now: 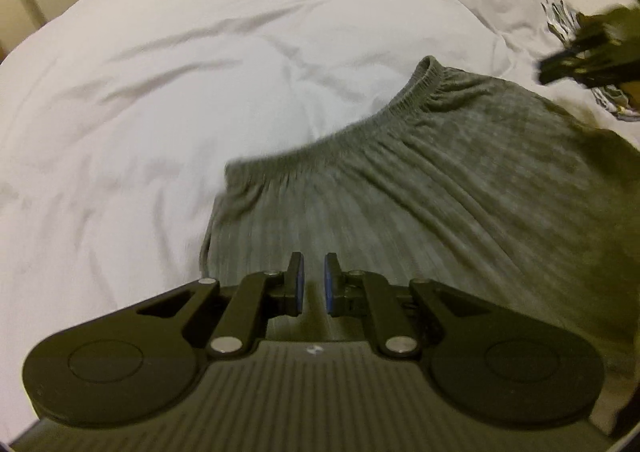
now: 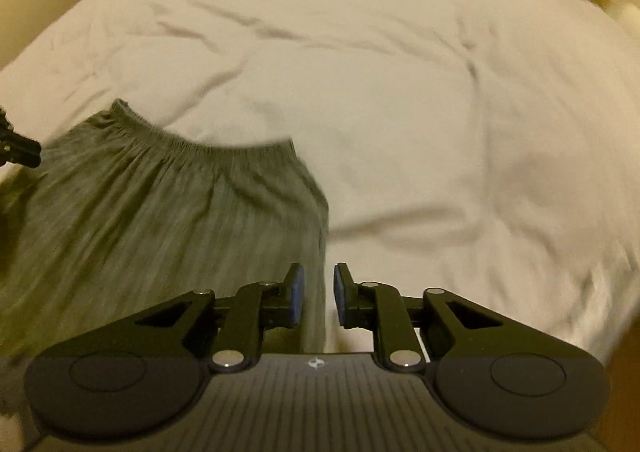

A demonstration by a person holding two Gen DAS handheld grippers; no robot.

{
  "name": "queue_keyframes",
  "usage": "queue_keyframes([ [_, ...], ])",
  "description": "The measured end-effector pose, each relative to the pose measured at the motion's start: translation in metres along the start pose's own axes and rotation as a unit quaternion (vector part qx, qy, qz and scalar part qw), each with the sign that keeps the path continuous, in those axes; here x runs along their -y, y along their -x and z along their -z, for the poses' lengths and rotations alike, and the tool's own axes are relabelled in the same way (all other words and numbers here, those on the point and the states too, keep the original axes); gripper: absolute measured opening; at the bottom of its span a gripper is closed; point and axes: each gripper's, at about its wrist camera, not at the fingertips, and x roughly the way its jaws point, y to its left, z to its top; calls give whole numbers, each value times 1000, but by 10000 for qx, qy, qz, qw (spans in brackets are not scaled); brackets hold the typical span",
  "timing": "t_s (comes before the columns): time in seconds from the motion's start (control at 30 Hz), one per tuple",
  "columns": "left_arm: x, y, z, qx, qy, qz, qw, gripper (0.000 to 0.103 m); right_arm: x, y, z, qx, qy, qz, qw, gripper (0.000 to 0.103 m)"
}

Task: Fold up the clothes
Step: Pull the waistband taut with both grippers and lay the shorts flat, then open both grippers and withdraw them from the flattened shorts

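Currently we're hovering the left claw (image 1: pixel 313 279) and right claw (image 2: pixel 318 294), both narrowly parted and holding nothing, over grey shorts (image 1: pixel 400 192) lying on the bed (image 1: pixel 200 72); we're risking a shallow pinch bunching loose fabric.

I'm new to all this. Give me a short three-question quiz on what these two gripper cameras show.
1. True or false: the left gripper is clamped on the grey garment.
2. Which edge of the garment lies farthest from the cameras: (a) the elastic waistband, (b) a sleeve, (c) a zip?
3. Fill in: the garment lies on a white ____.

Key: 1. False; its jaws stand apart, gripping nothing, as do the right gripper jaws. 2. (a). 3. Bedsheet.
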Motion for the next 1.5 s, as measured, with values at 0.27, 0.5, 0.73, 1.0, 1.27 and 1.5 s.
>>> queue_keyframes([
  [0.27,44,33,40,-227,186,254,9992,8,22,21,95,-772,-1342,71,9879,39],
  [0.5,84,47,41,-159,-300,516,9981,9,38,33,119,-734,-2032,155,9763,0],
  [0.73,94,61,37,-6,-407,543,9977,9,45,55,133,-532,-2415,632,9669,10],
  [1.0,103,74,62,-57,-432,570,9974,9,30,35,148,-517,-2686,58,9618,51],
  [1.27,106,90,104,-29,-668,512,9964,14,-23,63,159,-638,-2426,577,9663,48],
  [1.5,95,126,154,39,-543,365,9978,18,-154,78,153,-558,-1110,-263,9919,48],
])
